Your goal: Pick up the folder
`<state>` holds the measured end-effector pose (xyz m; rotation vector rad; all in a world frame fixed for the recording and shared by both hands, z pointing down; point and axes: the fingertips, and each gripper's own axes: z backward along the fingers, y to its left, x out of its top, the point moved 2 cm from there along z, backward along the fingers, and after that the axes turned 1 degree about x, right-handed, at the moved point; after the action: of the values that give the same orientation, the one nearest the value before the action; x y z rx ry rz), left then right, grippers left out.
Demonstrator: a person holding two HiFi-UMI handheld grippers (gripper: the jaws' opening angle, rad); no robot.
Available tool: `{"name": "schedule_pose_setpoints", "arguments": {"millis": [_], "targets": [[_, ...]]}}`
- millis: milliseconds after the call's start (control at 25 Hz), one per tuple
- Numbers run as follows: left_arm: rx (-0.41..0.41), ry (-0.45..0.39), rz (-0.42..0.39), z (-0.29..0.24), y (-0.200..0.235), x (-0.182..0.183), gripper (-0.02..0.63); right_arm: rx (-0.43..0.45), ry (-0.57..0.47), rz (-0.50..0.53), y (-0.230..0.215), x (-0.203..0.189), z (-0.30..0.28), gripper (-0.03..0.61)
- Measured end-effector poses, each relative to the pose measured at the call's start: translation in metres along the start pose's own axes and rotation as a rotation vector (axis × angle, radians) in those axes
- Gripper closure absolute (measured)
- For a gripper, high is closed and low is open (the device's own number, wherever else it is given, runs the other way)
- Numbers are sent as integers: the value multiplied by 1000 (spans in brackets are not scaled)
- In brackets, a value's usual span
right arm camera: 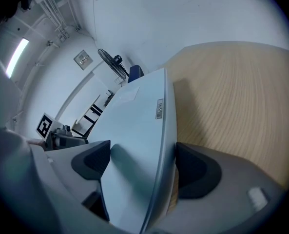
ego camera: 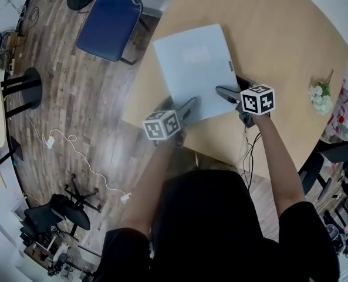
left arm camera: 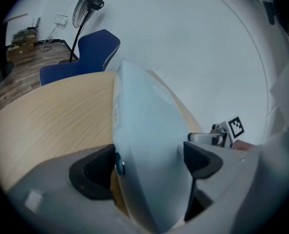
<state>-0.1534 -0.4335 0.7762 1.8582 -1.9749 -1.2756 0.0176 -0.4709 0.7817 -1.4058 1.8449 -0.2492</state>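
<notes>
A pale blue folder [ego camera: 194, 69] lies flat on the round wooden table [ego camera: 279, 40], its near edge toward me. My left gripper [ego camera: 185, 107] is at the folder's near left corner and my right gripper [ego camera: 229, 96] at its near right corner. In the left gripper view the folder [left arm camera: 144, 145] runs between the wide-apart jaws of the left gripper [left arm camera: 146, 165], and the pads are not pressing on it. The right gripper view shows the same: the folder [right arm camera: 134, 145] passes between the spread jaws of the right gripper [right arm camera: 142, 165], with its spine label visible.
A blue chair [ego camera: 106, 16] stands at the table's far left edge. White flowers [ego camera: 321, 97] lie on the table at the right. A white cable [ego camera: 74, 151] trails on the wooden floor beside a black chair base [ego camera: 74, 207]. A standing fan [left arm camera: 88, 6] is behind the chair.
</notes>
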Motion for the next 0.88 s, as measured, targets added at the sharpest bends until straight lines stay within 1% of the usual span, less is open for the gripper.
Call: {"name": "schedule_pose_setpoints", "arguments": {"millis": [80,160,240,440,640,760,880], "targets": [[6,-4,22,-3,2,-2,169,11,9,-14,-1,-1,-2,150],[18,-30,77,-4,6,0,177,9,7,-22,0,-3,-3,144],[37,-51,101,-5,9,2,183,2,-6,-23,0,-3,-6,140],[56,-47,78,-7,11,1,187,27,-14,-56,-3,-6,-10,129],[26,-59,67,-1,10,-1,198,40,-16,-51,0,-7,-8,138],[15,-63,27,0,9,-1,199,40,-17,-62,2,-10,-6,143],[11,-60,-23,11,9,-4,198,35,-24,-58,14,-17,-3,144]]}}
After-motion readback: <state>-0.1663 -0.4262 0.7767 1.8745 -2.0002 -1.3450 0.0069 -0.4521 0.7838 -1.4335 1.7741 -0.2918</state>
